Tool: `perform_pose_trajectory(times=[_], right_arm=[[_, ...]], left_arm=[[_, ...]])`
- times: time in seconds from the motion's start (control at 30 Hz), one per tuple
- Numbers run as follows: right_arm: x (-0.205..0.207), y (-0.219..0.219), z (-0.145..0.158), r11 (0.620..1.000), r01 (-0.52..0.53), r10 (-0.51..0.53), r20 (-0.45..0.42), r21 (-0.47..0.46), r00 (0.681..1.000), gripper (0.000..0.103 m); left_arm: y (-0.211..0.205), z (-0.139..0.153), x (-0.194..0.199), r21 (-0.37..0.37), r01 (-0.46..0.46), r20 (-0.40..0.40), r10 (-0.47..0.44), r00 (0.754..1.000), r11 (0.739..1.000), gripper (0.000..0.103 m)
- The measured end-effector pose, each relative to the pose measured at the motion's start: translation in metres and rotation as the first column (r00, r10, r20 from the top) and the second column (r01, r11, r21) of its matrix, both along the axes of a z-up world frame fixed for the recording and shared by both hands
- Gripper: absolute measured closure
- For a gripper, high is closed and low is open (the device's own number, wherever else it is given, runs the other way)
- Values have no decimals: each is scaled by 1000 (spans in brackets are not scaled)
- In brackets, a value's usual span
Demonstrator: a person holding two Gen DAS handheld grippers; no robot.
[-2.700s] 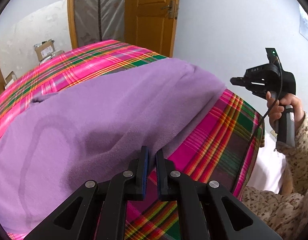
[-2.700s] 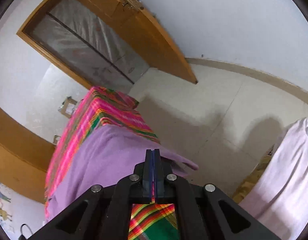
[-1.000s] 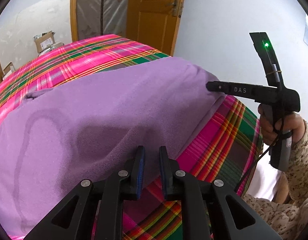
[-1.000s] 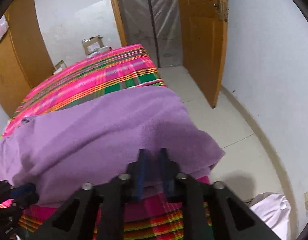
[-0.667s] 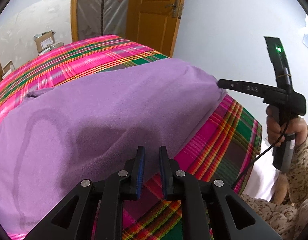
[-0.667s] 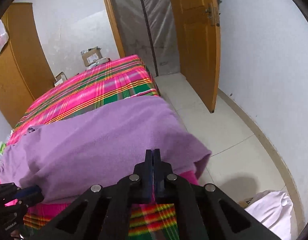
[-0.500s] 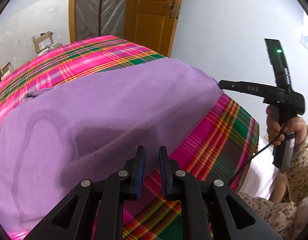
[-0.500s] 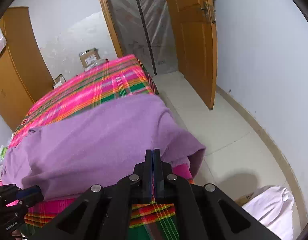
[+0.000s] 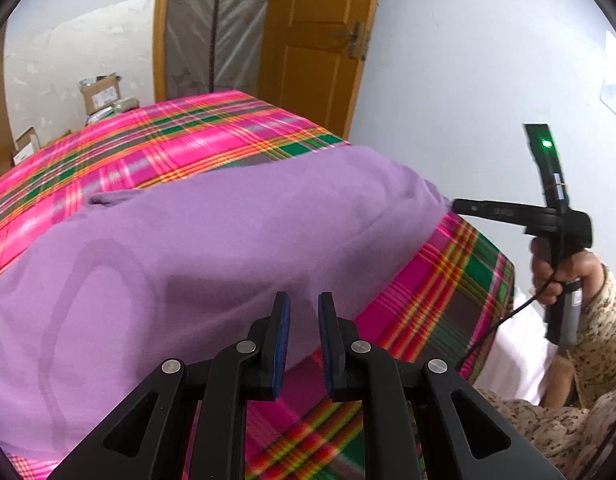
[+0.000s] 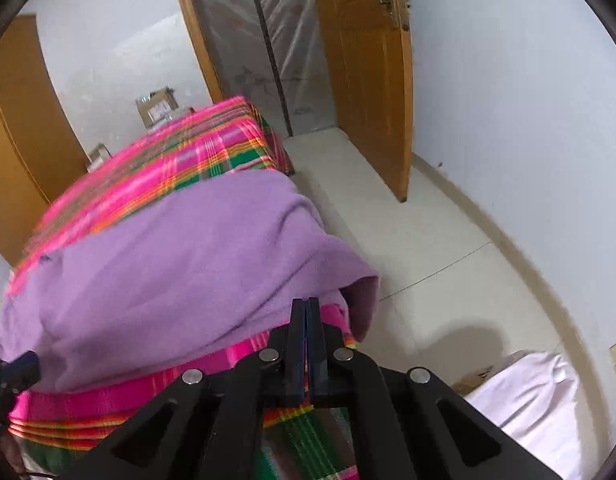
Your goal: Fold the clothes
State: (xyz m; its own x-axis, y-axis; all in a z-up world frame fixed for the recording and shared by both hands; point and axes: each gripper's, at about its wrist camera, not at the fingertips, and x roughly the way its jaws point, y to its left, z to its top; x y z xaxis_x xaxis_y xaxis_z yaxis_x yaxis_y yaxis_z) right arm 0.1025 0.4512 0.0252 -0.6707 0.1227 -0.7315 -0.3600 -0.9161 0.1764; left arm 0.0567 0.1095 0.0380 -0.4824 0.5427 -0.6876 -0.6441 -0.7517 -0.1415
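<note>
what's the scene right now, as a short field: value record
garment: purple garment spread on the bed
bed cover: pink plaid sheet
left tongs: jaws slightly apart, at the garment's near edge, grip unclear
right tongs: shut at the garment's hanging corner; whether cloth is pinched is unclear
background: wooden door open

A bed covered in a pink, green and orange plaid sheet fills the middle and lower part of both views, its far end toward the doorway at the top of the frame. A purple garment lies spread directly on it, covering most of the near half from the left edge of the frame to the right corner of the bed, where its edge droops over the side. The pale tiled floor runs along the bed at the right of the right wrist view.
</note>
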Motion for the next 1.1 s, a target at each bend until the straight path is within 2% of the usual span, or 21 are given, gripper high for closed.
perform_pose_trajectory(times=[0.13, 0.27, 0.4, 0.47, 0.5, 0.63, 0.77, 0.9, 0.93, 1.1], right_arm=[[-6, -13, 15, 999, -39, 40, -30, 27, 999, 103], [-28, -40, 21, 991, -133, 134, -32, 22, 990, 102], [-55, -72, 23, 966, -260, 260, -32, -2, 965, 102], [-71, -87, 24, 949, -316, 315, -30, -12, 949, 101], [-79, -95, 25, 937, -349, 349, -30, -20, 937, 101], [-111, -128, 27, 877, -477, 476, -32, -52, 879, 101], [-141, -153, 31, 826, -560, 558, -41, -68, 829, 100], [-167, -179, 32, 755, -649, 648, -45, -89, 760, 100], [-173, -185, 31, 736, -669, 669, -43, -103, 742, 100], [-204, -208, 23, 681, -711, 719, -20, -175, 694, 98]], left_arm=[[-17, 1, -9, 12, -52, -7, 52, 999, 999, 89], [-36, 4, -17, 16, -104, -22, 104, 994, 994, 89], [-56, 7, -28, 17, -165, -35, 165, 986, 986, 88], [-69, 9, -35, 22, -198, -33, 199, 979, 980, 83], [-75, 10, -39, 24, -214, -35, 215, 976, 976, 79], [-96, 12, -55, 10, -268, -45, 268, 962, 963, 79], [-114, 12, -70, 6, -311, -46, 311, 949, 950, 79], [-130, 8, -90, -7, -353, -47, 352, 935, 936, 79], [-134, 7, -95, -9, -362, -48, 361, 931, 932, 79], [-155, 3, -106, 12, -416, -45, 417, 908, 909, 79]])
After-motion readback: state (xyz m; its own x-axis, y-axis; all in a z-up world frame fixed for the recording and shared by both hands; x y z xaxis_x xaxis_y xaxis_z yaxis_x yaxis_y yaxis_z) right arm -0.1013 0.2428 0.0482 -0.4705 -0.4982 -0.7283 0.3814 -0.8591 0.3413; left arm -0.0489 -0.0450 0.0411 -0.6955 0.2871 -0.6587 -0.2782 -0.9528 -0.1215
